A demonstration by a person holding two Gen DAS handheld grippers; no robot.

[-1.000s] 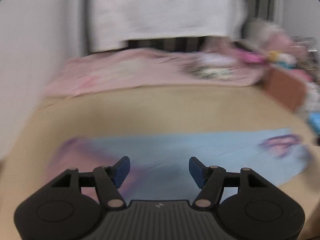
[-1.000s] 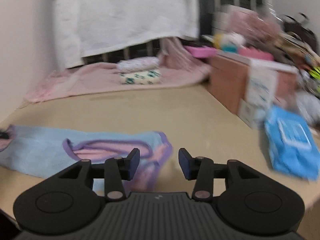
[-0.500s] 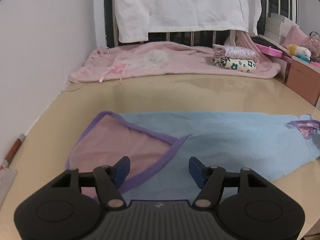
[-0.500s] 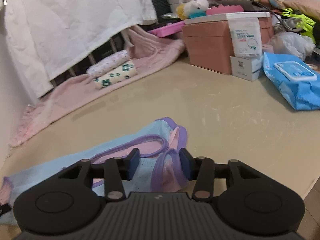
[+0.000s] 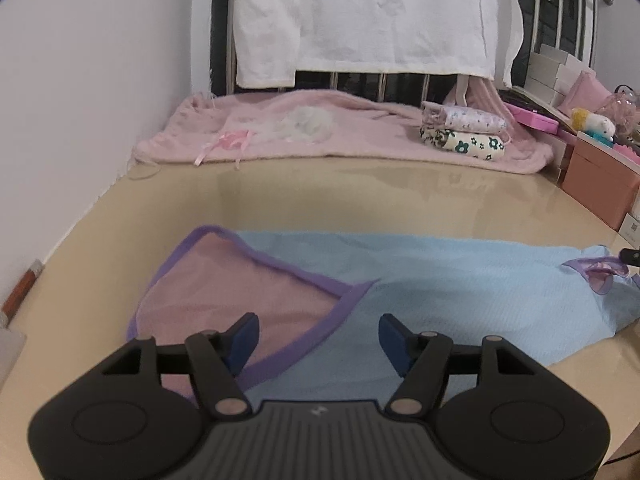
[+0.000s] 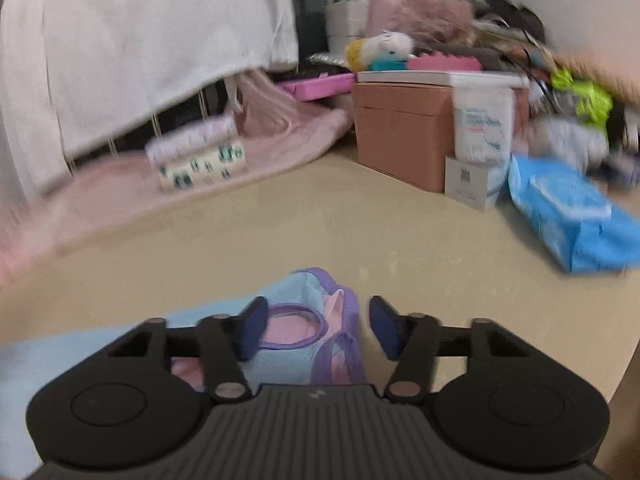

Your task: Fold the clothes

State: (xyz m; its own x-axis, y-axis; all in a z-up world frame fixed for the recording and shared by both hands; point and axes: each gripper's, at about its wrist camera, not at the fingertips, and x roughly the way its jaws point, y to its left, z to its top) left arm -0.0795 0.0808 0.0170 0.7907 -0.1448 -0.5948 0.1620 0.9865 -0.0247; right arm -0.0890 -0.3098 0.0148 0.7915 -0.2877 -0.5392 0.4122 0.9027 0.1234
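— What is lying across the glossy beige tabletop (image 5: 320, 196)?

— A light-blue knitted garment with purple trim and pink lining (image 5: 460, 280) is stretching across the lower middle of the left wrist frame, its turned-back pink corner sitting at lower left. In the right wrist frame its purple-edged end (image 6: 320, 320) is showing at bottom centre.

— And the grippers?

— The left gripper (image 5: 318, 338) is hovering over the fold with its jaws standing wide, pinching nothing. The right gripper (image 6: 314, 330) is sitting narrower, its jaws having just been opening a little, the cloth's end lying between them unpinched.

— Behind?

— A fluffy pink blanket (image 5: 352, 128) is filling the upper middle, bearing two folded patterned cloths (image 5: 464, 132). A blue wet-wipes pack (image 6: 572, 216) is lying at right.
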